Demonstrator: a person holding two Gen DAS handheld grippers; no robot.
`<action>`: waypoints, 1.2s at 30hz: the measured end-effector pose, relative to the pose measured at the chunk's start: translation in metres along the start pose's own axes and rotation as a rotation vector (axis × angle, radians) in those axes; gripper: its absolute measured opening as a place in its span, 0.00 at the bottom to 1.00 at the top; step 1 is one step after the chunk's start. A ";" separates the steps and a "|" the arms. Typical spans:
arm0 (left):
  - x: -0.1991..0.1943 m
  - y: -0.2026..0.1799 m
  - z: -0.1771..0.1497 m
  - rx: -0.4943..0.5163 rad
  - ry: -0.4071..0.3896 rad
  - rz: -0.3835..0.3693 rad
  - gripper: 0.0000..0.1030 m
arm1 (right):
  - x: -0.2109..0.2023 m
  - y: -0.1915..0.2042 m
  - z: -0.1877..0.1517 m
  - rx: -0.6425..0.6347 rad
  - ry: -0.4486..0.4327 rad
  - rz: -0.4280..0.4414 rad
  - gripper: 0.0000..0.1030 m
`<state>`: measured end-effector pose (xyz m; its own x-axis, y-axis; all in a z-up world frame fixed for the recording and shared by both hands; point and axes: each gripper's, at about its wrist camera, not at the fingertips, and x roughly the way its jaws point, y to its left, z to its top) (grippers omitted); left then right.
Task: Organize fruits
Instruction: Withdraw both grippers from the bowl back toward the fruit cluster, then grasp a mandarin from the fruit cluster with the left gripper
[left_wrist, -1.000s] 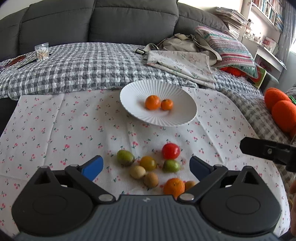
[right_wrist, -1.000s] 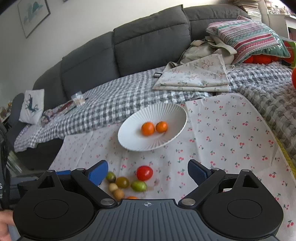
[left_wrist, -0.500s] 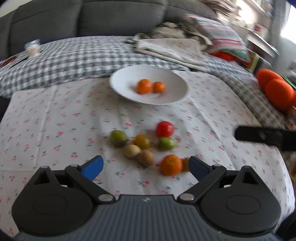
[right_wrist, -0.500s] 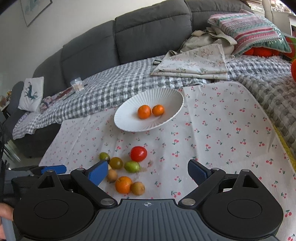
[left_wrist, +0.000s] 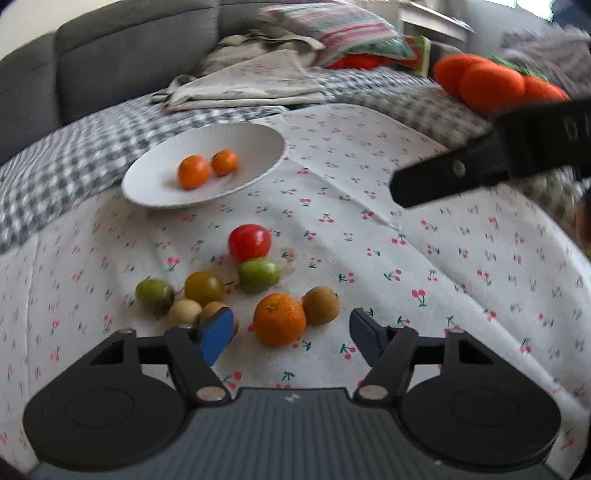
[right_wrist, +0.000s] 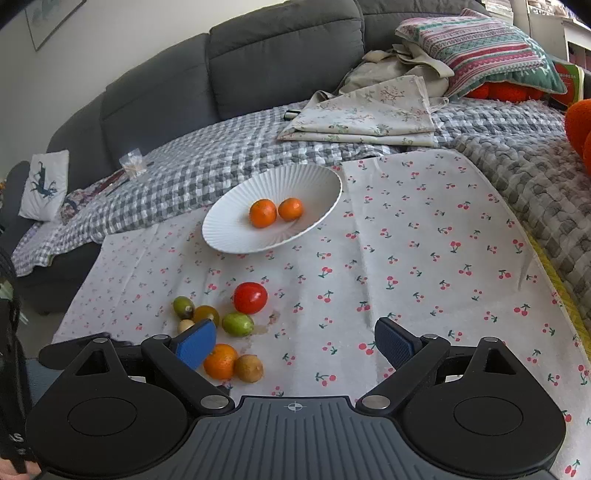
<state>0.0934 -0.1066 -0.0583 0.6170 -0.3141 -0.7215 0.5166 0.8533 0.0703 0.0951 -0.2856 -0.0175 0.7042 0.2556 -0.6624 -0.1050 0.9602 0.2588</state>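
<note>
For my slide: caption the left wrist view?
Left gripper closing around an orange beside loose fruit; plate beyond.

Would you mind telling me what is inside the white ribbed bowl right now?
The white ribbed bowl holds two small oranges, side by side. Nothing covers its inside; the cloth beneath it is hidden.

Striped cushion (right_wrist: 484, 48), folded cloth (right_wrist: 369, 114), perhaps linen.

Brown fruit (left_wrist: 216, 314) half behind blue pad (left view blurred)
</note>
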 end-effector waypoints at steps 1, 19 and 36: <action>0.003 -0.001 0.000 0.022 0.003 0.001 0.62 | 0.000 0.000 0.000 0.001 0.000 0.000 0.92; 0.028 0.009 -0.001 0.075 0.039 0.033 0.30 | 0.006 0.001 0.000 -0.005 0.021 0.002 0.92; -0.039 0.079 0.014 -0.326 -0.059 0.042 0.29 | 0.040 0.011 -0.008 -0.055 0.107 -0.027 0.90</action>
<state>0.1186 -0.0332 -0.0152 0.6718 -0.2916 -0.6809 0.2790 0.9512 -0.1321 0.1162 -0.2637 -0.0470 0.6285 0.2377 -0.7406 -0.1278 0.9708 0.2031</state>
